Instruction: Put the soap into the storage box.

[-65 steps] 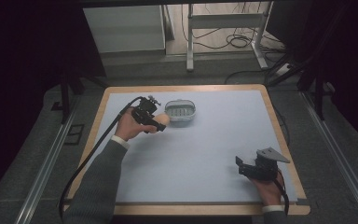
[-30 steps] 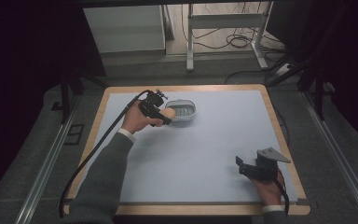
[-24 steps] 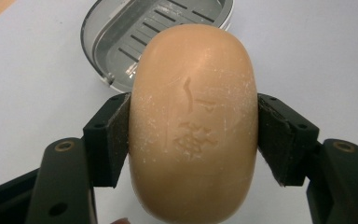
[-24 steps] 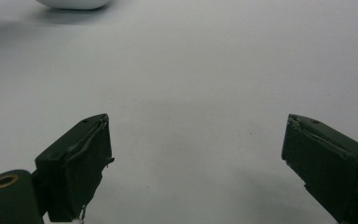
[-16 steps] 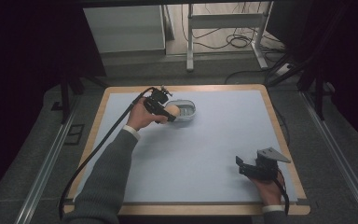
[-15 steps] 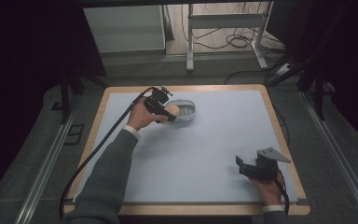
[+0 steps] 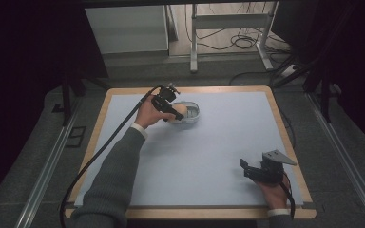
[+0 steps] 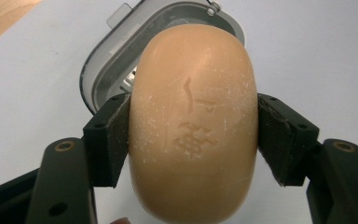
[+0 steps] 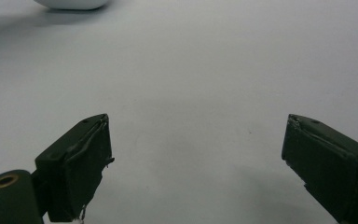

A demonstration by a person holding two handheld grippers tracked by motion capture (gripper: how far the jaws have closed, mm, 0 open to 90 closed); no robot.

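1. While the left gripper (image 8: pixel 193 135) clamps the tan soap bar (image 8: pixel 193 135), it hangs over the grey dish (image 7: pixel 191 114).
2. Right gripper (image 9: pixel 196 158) sits wide open on the surface (image 7: pixel 218 152), holding nothing.

Left claw (image 8: pixel 193 135) clamped, arm outstretched, right claw (image 9: pixel 196 163) agape, resting

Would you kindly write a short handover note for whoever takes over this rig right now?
Left hand-held gripper: shut on the soap bar, jaws pressing its two long sides, held over the near edge of the grey soap dish.
Right hand-held gripper: open, nothing between the jaws, at the near right of the blue mat.
Done: soap picked up and brought to the dish.
Left: probably lower the soap into the dish, open the jaws, draw the left hand-held gripper back.
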